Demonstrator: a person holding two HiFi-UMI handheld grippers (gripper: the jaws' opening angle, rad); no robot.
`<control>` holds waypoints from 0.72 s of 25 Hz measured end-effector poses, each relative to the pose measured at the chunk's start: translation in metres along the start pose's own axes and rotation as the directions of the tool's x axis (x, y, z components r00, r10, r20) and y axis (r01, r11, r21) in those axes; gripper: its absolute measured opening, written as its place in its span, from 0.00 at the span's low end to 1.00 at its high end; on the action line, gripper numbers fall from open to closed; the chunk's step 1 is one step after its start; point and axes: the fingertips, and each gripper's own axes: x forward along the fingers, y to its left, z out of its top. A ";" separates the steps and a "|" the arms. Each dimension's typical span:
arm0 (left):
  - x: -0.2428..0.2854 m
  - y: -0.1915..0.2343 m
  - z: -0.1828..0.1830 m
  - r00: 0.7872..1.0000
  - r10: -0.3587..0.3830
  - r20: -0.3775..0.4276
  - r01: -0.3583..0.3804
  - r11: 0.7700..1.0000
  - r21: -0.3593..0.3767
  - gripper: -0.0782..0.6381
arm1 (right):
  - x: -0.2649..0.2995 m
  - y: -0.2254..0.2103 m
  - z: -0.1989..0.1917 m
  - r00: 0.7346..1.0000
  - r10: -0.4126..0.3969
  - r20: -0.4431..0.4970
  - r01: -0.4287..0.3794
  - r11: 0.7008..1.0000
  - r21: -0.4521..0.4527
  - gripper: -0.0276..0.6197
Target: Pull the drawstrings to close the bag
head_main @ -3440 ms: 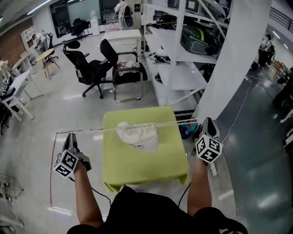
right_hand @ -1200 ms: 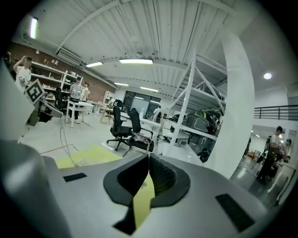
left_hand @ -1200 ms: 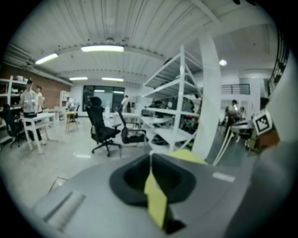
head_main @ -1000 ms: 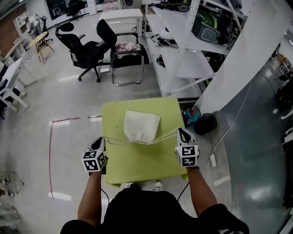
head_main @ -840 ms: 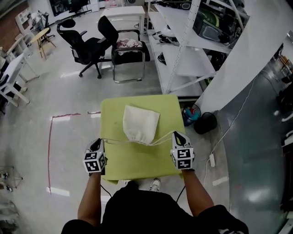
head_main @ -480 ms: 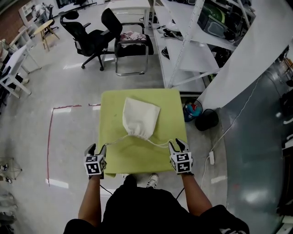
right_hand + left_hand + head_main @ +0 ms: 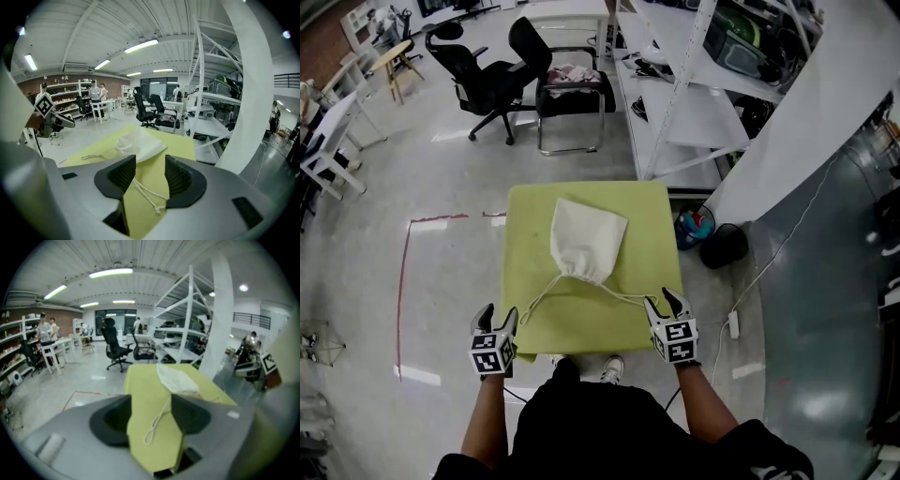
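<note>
A cream drawstring bag (image 7: 587,242) lies on the green table (image 7: 647,216) with its gathered mouth toward me. Its two cords lie slack on the cloth: the left drawstring (image 7: 534,302) ends in a loop (image 7: 156,425), the right drawstring (image 7: 626,294) in a knotted end (image 7: 149,198). My left gripper (image 7: 500,316) hovers at the table's front left corner and my right gripper (image 7: 664,301) at the front right. Both sets of jaws are opening; each cord lies on the table between them, untouched. The bag (image 7: 176,379) (image 7: 138,143) shows beyond both the left gripper (image 7: 151,412) and the right gripper (image 7: 150,168).
White shelving (image 7: 675,112) and a wide white pillar (image 7: 797,122) stand right of the table, with a black bin (image 7: 722,251) on the floor beside it. Office chairs (image 7: 483,84) (image 7: 572,89) stand behind. Red tape (image 7: 401,300) marks the floor at left.
Both grippers drew back to the table's front edge and their jaws went from shut to open. The cords, held before, now lie loose on the table.
</note>
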 end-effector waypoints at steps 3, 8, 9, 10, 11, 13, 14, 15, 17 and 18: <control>-0.001 -0.021 0.035 0.996 -0.040 0.076 0.037 0.998 0.044 0.48 | -0.001 0.018 0.043 0.994 0.013 0.105 -0.010 1.000 -0.027 0.28; -0.014 -0.055 0.110 0.966 -0.105 0.237 0.079 0.990 0.115 0.46 | -0.019 0.024 0.117 0.957 -0.014 0.289 0.024 0.999 -0.031 0.18; -0.018 -0.059 0.124 0.956 -0.109 0.271 0.080 0.990 0.116 0.44 | -0.024 0.024 0.131 0.947 -0.024 0.320 0.036 0.999 -0.030 0.16; -0.023 -0.061 0.137 0.947 -0.106 0.303 0.073 0.991 0.116 0.42 | -0.030 0.023 0.143 0.936 -0.037 0.351 0.051 0.998 -0.031 0.14; -0.028 -0.063 0.147 0.939 -0.096 0.331 0.060 0.991 0.116 0.34 | -0.035 0.022 0.154 0.924 -0.051 0.379 0.068 0.997 -0.031 0.13; -0.035 -0.065 0.159 0.925 -0.081 0.371 0.037 0.991 0.125 0.13 | -0.043 0.022 0.170 0.904 -0.071 0.422 0.092 0.995 -0.029 0.08; -0.036 -0.068 0.163 0.920 -0.085 0.383 0.036 0.991 0.133 0.12 | -0.045 0.024 0.175 0.898 -0.075 0.435 0.097 0.995 -0.028 0.05; -0.037 -0.071 0.166 0.916 -0.093 0.389 0.041 0.989 0.139 0.12 | -0.046 0.025 0.179 0.894 -0.074 0.443 0.097 0.995 -0.029 0.05; -0.037 -0.076 0.170 0.912 -0.109 0.396 0.055 0.988 0.145 0.12 | -0.046 0.030 0.184 0.890 -0.068 0.450 0.095 0.995 -0.037 0.05; -0.038 -0.077 0.170 0.910 -0.116 0.398 0.063 0.988 0.144 0.12 | -0.046 0.033 0.185 0.890 -0.066 0.451 0.095 0.995 -0.042 0.05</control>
